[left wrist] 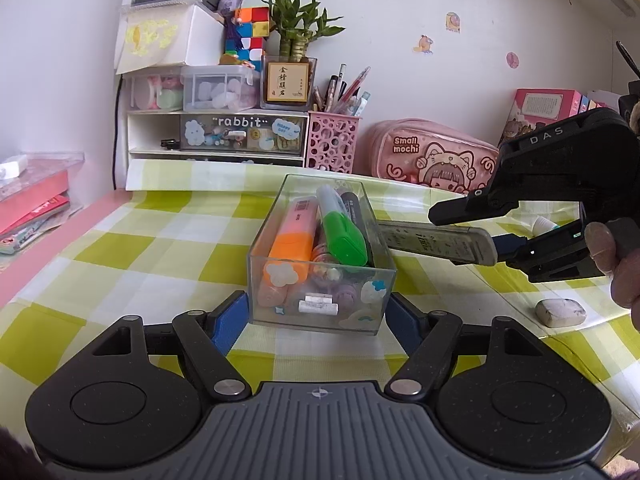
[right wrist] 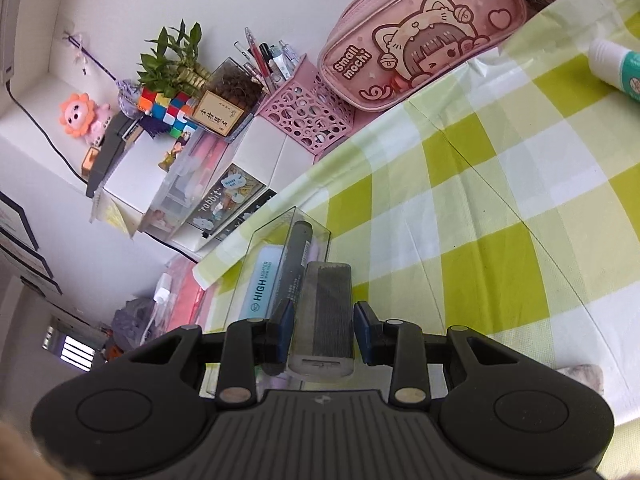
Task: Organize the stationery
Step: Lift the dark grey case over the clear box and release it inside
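Observation:
A clear plastic box [left wrist: 320, 264] stands on the green-checked tablecloth, holding an orange highlighter [left wrist: 290, 244], a green highlighter [left wrist: 344, 236] and a dark marker [left wrist: 356, 208]. My left gripper [left wrist: 318, 308] is shut on the box's near end, one blue pad against each side wall. My right gripper [left wrist: 472, 232] comes in from the right, rolled on its side, shut on a flat grey case [left wrist: 436, 242] whose tip is at the box's right rim. In the right wrist view the grey case [right wrist: 326, 312] sits between the pads of the right gripper [right wrist: 325, 320], above the box [right wrist: 280, 248].
A grey eraser [left wrist: 560, 312] lies near the table's right edge, and a glue stick [right wrist: 616, 72] lies further back. A pink pencil case [left wrist: 432, 156], a pink pen holder [left wrist: 332, 140] and a white drawer unit [left wrist: 216, 136] line the wall. Books [left wrist: 32, 208] are stacked at the left.

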Demonstrator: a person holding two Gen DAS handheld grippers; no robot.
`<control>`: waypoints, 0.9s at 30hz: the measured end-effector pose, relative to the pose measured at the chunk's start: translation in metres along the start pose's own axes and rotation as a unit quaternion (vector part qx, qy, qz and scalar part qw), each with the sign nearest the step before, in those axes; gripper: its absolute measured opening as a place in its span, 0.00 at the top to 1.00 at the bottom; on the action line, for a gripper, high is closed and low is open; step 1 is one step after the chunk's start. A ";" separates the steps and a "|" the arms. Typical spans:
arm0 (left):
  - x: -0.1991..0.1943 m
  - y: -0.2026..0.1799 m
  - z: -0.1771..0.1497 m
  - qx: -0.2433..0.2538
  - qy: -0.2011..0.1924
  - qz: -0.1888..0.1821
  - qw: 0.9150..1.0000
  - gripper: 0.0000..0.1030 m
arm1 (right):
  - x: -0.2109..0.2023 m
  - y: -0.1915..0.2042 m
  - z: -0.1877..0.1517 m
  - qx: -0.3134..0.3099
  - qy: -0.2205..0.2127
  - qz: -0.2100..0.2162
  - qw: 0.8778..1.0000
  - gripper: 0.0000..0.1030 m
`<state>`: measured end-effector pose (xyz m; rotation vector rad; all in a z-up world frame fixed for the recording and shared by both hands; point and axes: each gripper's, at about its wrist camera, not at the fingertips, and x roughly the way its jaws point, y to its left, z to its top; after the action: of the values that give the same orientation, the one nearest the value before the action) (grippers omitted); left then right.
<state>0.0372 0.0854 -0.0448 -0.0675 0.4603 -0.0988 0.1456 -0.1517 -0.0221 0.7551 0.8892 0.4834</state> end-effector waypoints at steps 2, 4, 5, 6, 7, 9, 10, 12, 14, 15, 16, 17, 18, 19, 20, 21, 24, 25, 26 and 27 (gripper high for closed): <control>0.000 0.000 0.000 0.001 0.000 0.001 1.000 0.29 | -0.001 -0.001 0.001 0.013 0.000 0.011 1.000 0.68; 0.000 0.000 0.000 0.001 0.000 0.001 1.000 0.29 | -0.002 -0.002 0.002 0.024 0.000 0.020 1.000 0.68; 0.000 -0.001 0.000 0.001 0.000 0.001 1.000 0.29 | -0.003 -0.002 0.002 0.028 0.001 0.024 0.999 0.68; 0.000 -0.001 0.000 0.001 0.000 0.001 1.000 0.29 | -0.003 -0.003 0.002 0.033 0.002 0.030 0.999 0.68; 0.000 -0.001 0.000 0.001 0.000 0.001 1.000 0.29 | -0.002 -0.004 0.002 0.039 0.005 0.036 0.999 0.68; 0.000 0.000 0.000 0.001 0.000 0.001 1.000 0.29 | -0.001 -0.005 0.001 0.051 0.011 0.047 0.998 0.68; 0.000 -0.001 0.000 0.001 0.000 0.000 1.000 0.29 | 0.000 -0.005 0.001 0.055 0.011 0.050 0.997 0.68; 0.000 0.000 0.000 0.001 0.000 0.001 1.000 0.29 | 0.001 -0.006 0.002 0.066 0.012 0.057 0.996 0.68; 0.000 0.000 0.000 0.001 0.000 0.000 1.000 0.29 | 0.001 -0.006 0.002 0.074 0.012 0.065 0.995 0.68; 0.000 -0.001 0.000 0.001 0.000 0.000 1.000 0.29 | 0.001 -0.005 0.003 0.077 0.012 0.070 0.994 0.68; 0.000 -0.001 0.000 0.001 0.000 0.001 1.000 0.29 | 0.001 -0.004 0.003 0.078 0.013 0.074 0.994 0.68; 0.000 -0.001 0.000 0.001 0.000 0.001 1.000 0.29 | 0.002 -0.003 0.003 0.080 0.013 0.078 0.994 0.68; 0.000 -0.001 0.000 0.001 0.000 0.000 1.000 0.29 | 0.002 -0.002 0.003 0.082 0.012 0.081 0.993 0.68; 0.000 -0.001 0.000 0.001 0.000 0.001 1.000 0.29 | 0.002 -0.001 0.003 0.084 0.012 0.083 0.993 0.68; 0.000 -0.001 0.000 0.001 0.000 0.001 1.000 0.29 | 0.002 0.000 0.003 0.087 0.012 0.087 0.992 0.68; 0.000 -0.001 0.000 0.001 0.000 0.001 1.000 0.29 | 0.003 0.001 0.004 0.090 0.012 0.092 0.992 0.68; 0.000 -0.001 0.000 0.001 0.000 0.001 1.000 0.29 | 0.005 0.006 0.004 0.098 0.013 0.103 0.990 0.68; 0.000 -0.001 0.000 0.001 0.000 0.001 1.000 0.29 | 0.006 0.007 0.005 0.102 0.014 0.106 0.989 0.68; 0.000 -0.001 0.000 0.001 0.000 0.001 1.000 0.29 | 0.007 0.009 0.005 0.105 0.014 0.108 0.989 0.69; 0.000 -0.001 0.000 0.001 0.000 0.001 1.000 0.29 | 0.009 0.011 0.005 0.109 0.013 0.109 0.988 0.69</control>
<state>0.0369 0.0849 -0.0451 -0.0647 0.4596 -0.0969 0.1538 -0.1407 -0.0160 1.0557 0.8977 0.5970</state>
